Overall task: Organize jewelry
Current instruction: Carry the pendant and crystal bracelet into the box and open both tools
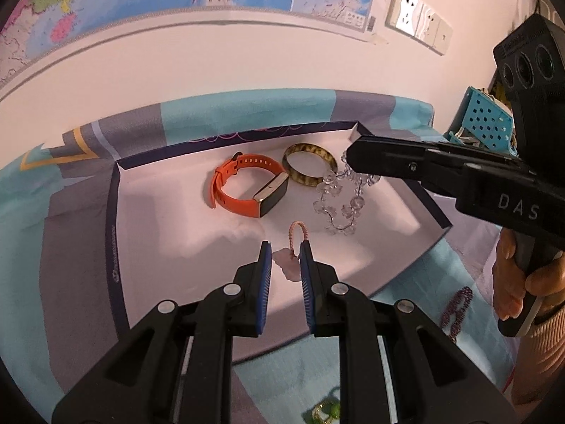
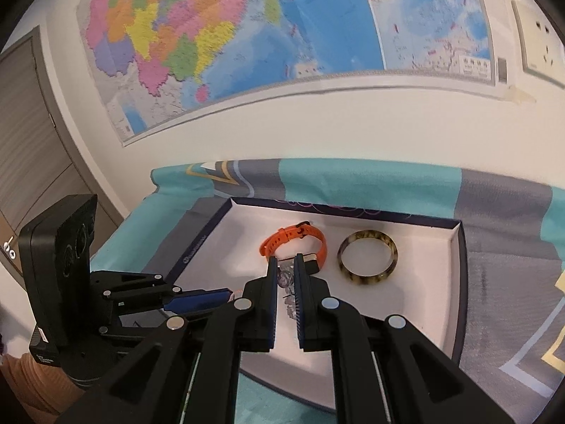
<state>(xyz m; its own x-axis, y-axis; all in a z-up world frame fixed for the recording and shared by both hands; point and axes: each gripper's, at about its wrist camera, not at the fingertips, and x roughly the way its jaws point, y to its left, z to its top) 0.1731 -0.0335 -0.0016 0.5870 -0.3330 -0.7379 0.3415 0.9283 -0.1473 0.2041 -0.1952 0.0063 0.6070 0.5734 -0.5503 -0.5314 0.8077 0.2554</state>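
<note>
A white tray with a dark rim [image 1: 116, 212] [image 2: 455, 282] holds an orange watch [image 1: 243, 183] [image 2: 300, 236] and a mottled amber bangle [image 1: 310, 166] [image 2: 367, 258]. My left gripper [image 1: 285, 254] is slightly open around a pink cord bracelet with a pale charm [image 1: 293, 261] resting on the tray floor. My right gripper [image 2: 285, 265] is shut on a clear crystal bead bracelet [image 1: 342, 201] [image 2: 286, 279], which hangs from it above the tray's right part. In the left wrist view the right gripper [image 1: 349, 159] comes in from the right.
The tray lies on a teal and grey cloth [image 1: 70, 247] against a white wall with a map [image 2: 247, 35]. A purple bead bracelet [image 1: 459, 311] and a green and gold piece [image 1: 326, 411] lie on the cloth near the tray. A blue perforated box [image 1: 483, 123] stands at the right.
</note>
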